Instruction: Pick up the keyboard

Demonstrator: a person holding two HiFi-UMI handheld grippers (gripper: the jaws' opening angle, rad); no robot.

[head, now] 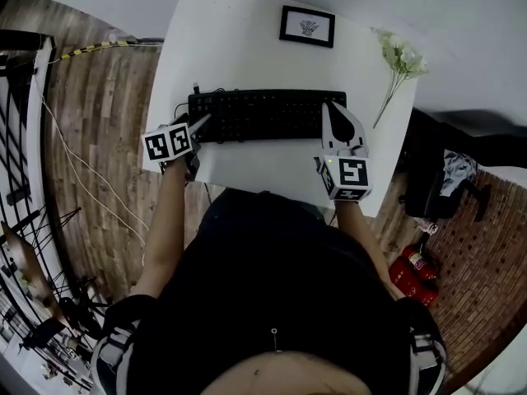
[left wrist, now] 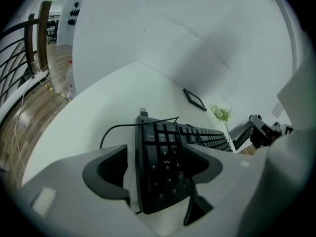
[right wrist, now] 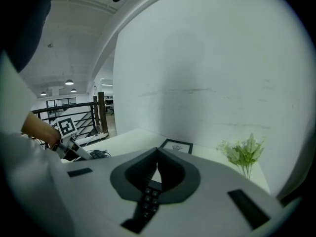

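Note:
A black keyboard (head: 259, 113) lies across the white table (head: 247, 39), its cable (left wrist: 118, 130) curling off the left end. My left gripper (head: 200, 126) is at that left end and open. In the left gripper view its jaws (left wrist: 158, 152) stand on either side of the keyboard (left wrist: 168, 167) without pressing on it. My right gripper (head: 329, 107) hangs over the keyboard's right end, shut with nothing between its jaws. In the right gripper view the tips (right wrist: 158, 152) meet, and keys (right wrist: 148, 201) show through the gap below them. Whether it touches the keys I cannot tell.
A framed picture (head: 307, 26) stands at the back of the table and a sprig of white flowers (head: 401, 56) lies at the right. A red fire extinguisher (head: 416, 262) and a dark chair (head: 445, 179) are on the floor to the right. A black railing (head: 20, 138) runs along the left.

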